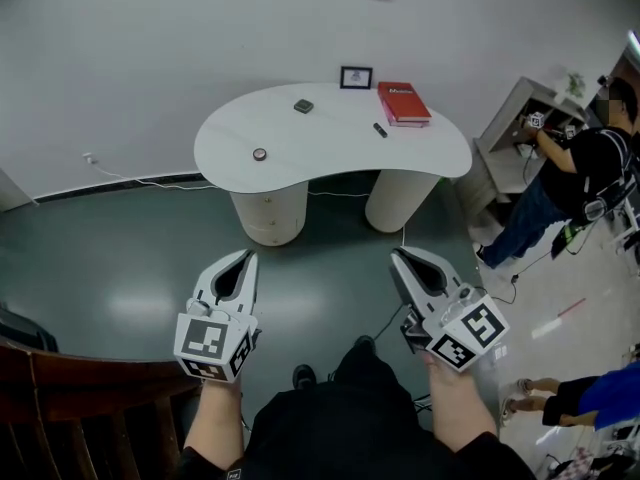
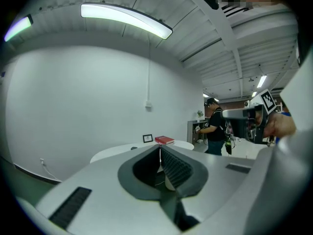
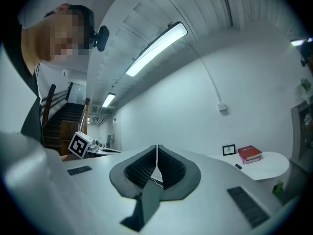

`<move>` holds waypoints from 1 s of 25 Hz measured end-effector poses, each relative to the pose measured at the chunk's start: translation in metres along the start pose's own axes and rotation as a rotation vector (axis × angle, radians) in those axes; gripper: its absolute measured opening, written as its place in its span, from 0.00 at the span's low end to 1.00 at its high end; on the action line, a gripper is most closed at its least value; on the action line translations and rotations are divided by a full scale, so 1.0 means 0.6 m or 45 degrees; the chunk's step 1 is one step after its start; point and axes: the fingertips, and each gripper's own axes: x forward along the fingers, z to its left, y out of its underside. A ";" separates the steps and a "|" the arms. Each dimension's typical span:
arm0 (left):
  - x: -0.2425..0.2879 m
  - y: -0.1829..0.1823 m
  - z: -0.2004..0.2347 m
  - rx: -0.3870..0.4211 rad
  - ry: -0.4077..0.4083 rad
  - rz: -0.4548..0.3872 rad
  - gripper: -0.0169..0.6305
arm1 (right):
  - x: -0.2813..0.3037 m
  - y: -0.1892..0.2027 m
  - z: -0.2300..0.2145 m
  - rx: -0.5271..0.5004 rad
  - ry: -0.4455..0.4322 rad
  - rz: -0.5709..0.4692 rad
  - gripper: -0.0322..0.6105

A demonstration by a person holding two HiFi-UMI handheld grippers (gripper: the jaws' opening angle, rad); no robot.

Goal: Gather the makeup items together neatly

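Note:
A white kidney-shaped table (image 1: 330, 158) stands ahead by the wall. On it lie three small makeup items: a dark square compact (image 1: 303, 106) near the back, a small round tin (image 1: 260, 154) at the left front, and a black tube (image 1: 380, 130) to the right. My left gripper (image 1: 249, 256) and right gripper (image 1: 395, 255) are held over the floor, well short of the table, both shut and empty. The right gripper view shows the black tube (image 3: 238, 166) on the table's end (image 3: 266, 165). In the left gripper view the table (image 2: 117, 151) sits far off beyond the shut jaws.
A red book (image 1: 403, 102) and a small framed picture (image 1: 356, 77) sit at the table's back. A person (image 1: 570, 183) works at a shelf to the right. A dark wooden chair (image 1: 70, 408) stands at my lower left. A cable (image 1: 140, 181) runs along the wall.

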 end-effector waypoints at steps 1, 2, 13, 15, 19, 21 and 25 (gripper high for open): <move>0.005 0.007 0.010 -0.011 -0.004 0.010 0.05 | 0.007 0.001 -0.004 0.003 0.000 0.002 0.11; 0.011 0.012 0.018 -0.022 -0.006 0.017 0.05 | 0.016 0.003 -0.010 0.006 0.000 0.004 0.11; 0.156 -0.004 0.060 0.000 -0.050 0.043 0.05 | 0.110 0.022 -0.148 0.094 -0.073 0.000 0.11; 0.194 -0.010 0.069 -0.005 -0.072 0.048 0.05 | 0.131 0.022 -0.186 0.115 -0.089 0.003 0.11; 0.274 -0.021 0.077 -0.017 -0.093 0.075 0.05 | 0.167 0.017 -0.263 0.138 -0.131 0.018 0.11; 0.313 -0.025 0.076 -0.022 -0.092 0.085 0.05 | 0.184 0.017 -0.302 0.151 -0.140 0.023 0.11; 0.387 -0.032 0.072 -0.014 -0.077 0.103 0.05 | 0.211 0.024 -0.365 0.181 -0.159 0.039 0.11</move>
